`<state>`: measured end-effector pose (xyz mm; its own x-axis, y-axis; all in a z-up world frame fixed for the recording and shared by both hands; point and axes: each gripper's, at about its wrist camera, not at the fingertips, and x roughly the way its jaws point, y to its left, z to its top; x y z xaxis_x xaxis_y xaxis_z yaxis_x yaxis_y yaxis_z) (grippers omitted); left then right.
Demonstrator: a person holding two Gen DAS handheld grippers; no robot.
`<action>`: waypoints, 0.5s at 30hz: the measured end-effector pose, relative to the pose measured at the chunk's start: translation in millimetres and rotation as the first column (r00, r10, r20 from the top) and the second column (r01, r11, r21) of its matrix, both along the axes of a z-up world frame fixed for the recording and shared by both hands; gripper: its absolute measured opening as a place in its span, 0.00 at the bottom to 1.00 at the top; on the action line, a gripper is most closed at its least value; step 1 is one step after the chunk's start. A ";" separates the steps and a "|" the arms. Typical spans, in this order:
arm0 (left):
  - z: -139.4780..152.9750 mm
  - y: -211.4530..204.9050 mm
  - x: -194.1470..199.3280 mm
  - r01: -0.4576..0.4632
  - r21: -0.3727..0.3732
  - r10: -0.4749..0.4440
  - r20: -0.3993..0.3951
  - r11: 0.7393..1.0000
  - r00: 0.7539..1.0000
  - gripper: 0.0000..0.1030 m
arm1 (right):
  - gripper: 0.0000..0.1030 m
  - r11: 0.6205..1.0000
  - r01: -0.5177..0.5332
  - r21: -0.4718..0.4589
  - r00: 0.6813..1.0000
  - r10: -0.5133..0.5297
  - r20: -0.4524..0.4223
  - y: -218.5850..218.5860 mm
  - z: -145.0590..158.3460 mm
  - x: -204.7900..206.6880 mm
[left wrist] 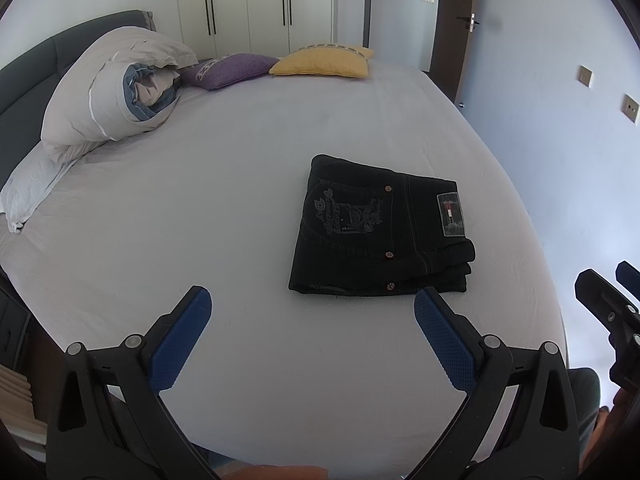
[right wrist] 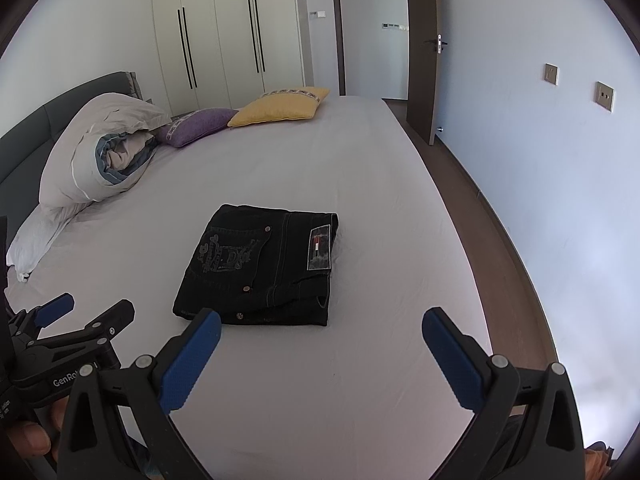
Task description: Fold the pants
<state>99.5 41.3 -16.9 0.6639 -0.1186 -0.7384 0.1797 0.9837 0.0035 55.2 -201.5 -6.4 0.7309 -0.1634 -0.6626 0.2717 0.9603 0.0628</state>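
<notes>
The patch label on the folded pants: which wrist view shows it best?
Left wrist view: the patch label on the folded pants appears larger, its red and white stripe clear. The right wrist view shows the same label smaller and more slanted, though unobstructed.

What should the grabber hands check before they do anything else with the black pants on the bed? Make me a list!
1. Pants folded into a compact stack: ok.
2. Pants lying fully on the bed, away from its edge: ok.
3. Left gripper open and holding nothing: ok.
4. Right gripper open and holding nothing: ok.
5. Both grippers clear of the pants, not touching: ok.
6. Layers underneath lined up evenly: cannot tell, only the top and side edges show.
</notes>
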 end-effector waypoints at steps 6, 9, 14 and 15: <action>-1.8 -0.4 -1.9 0.000 0.003 0.000 -0.001 1.000 1.000 1.00 | 1.00 1.000 0.000 0.001 1.000 0.000 -0.002 0.3 -0.3 0.3; -1.9 0.0 -2.0 0.000 0.000 0.000 -0.003 1.000 1.000 1.00 | 1.00 1.000 -0.001 0.002 1.000 0.001 -0.004 -0.1 -2.0 0.6; -2.3 0.0 -2.5 -0.001 0.002 0.001 -0.005 1.000 1.000 1.00 | 1.00 1.000 -0.003 0.005 1.000 0.003 -0.008 1.4 -4.0 -1.1; -2.2 0.0 -2.4 -0.001 0.001 0.001 -0.004 1.000 1.000 1.00 | 1.00 1.000 -0.004 0.006 1.000 0.004 -0.008 1.0 -4.3 -0.9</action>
<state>97.1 41.3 -19.1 0.6607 -0.1171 -0.7415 0.1791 0.9838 0.0042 54.3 -200.6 -10.7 0.7259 -0.1568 -0.6697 0.2687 0.9610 0.0662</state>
